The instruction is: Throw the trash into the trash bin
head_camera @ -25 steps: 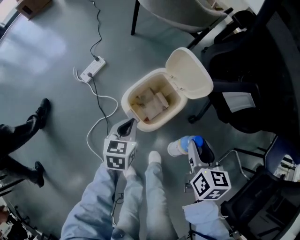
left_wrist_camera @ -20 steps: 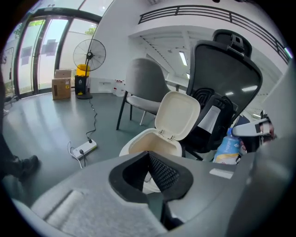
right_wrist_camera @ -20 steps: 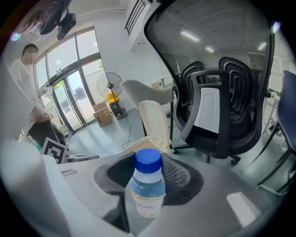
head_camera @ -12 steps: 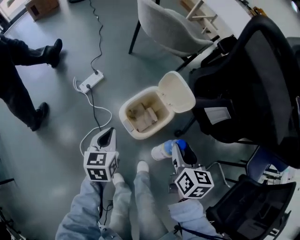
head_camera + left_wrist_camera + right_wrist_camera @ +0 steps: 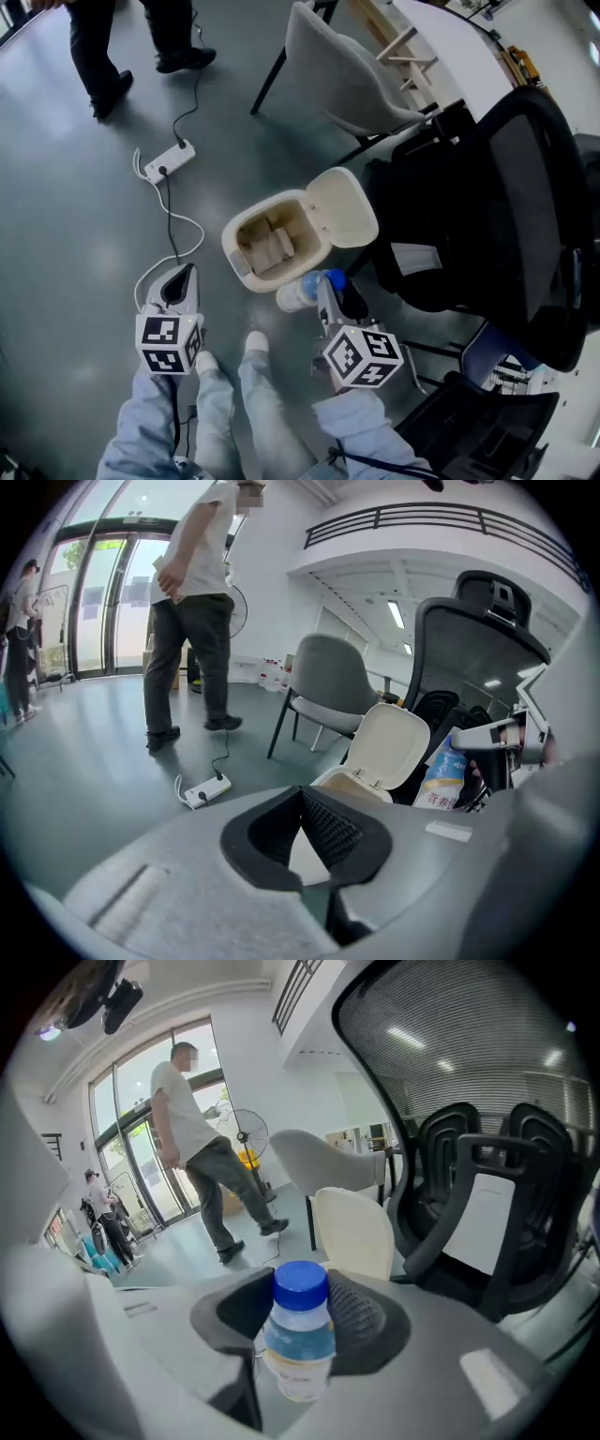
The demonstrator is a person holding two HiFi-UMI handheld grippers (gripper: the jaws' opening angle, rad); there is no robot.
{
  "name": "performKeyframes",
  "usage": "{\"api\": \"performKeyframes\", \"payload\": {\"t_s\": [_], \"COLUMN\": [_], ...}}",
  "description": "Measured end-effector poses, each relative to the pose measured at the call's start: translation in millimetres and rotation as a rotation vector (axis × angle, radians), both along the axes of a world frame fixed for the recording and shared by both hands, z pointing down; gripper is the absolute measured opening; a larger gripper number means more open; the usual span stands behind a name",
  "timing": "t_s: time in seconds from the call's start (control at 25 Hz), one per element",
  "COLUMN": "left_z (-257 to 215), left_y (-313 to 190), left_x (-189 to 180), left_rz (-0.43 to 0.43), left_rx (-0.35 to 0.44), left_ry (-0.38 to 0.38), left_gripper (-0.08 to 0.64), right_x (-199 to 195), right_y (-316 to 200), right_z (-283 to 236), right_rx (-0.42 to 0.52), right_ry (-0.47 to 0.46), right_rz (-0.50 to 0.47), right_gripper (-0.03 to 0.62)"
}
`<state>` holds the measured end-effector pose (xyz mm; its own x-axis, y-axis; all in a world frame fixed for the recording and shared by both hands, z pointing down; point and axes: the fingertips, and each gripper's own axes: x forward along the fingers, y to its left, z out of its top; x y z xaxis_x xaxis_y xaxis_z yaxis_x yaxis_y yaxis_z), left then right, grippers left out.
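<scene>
My right tongs [image 5: 330, 289] are clamped on a blue-capped bottle [image 5: 300, 1335] just beside the open trash bin [image 5: 231, 244]; my left tongs [image 5: 178, 281] stand together, empty.

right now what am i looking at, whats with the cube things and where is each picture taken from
No robot here: a person holds a hand-held gripper in each hand; the marker cubes are part of them. The head view looks down from a camera on the person's head; the other two come from cameras riding on the grippers. The right hand-held gripper is shut on a blue-capped bottle, close to the open trash bin, which already has trash inside. The left hand-held gripper has its jaws together and holds nothing. A power strip lies on the floor; another person stands beyond it.
</scene>
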<state>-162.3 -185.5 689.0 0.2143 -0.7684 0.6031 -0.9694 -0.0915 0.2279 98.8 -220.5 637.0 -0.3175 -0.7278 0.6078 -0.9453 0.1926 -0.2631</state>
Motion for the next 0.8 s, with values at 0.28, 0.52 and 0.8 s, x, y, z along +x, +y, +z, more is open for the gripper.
{"api": "performKeyframes", "payload": {"t_s": [0.28, 0.52, 0.8], "left_z": [11, 27, 37], "left_y": [-2, 0, -4], "left_x": [-18, -35, -38], "left_rz": [-0.107, -0.183, -0.205], "left_rx": [-0.019, -0.046, -0.069], "left_ry": [0.0, 0.008, -0.004], "left_gripper": [0.006, 0.006, 0.006], "right_x": [-17, -39, -47], "right_y": [-50, -77, -92], "right_z": [19, 45, 69], "right_rx": [-0.006, -0.023, -0.06], "right_ry": [-0.012, -0.015, -0.022], "right_rz": [-0.075, -0.15, -0.174], "right_gripper": [0.179, 0.179, 0.179]}}
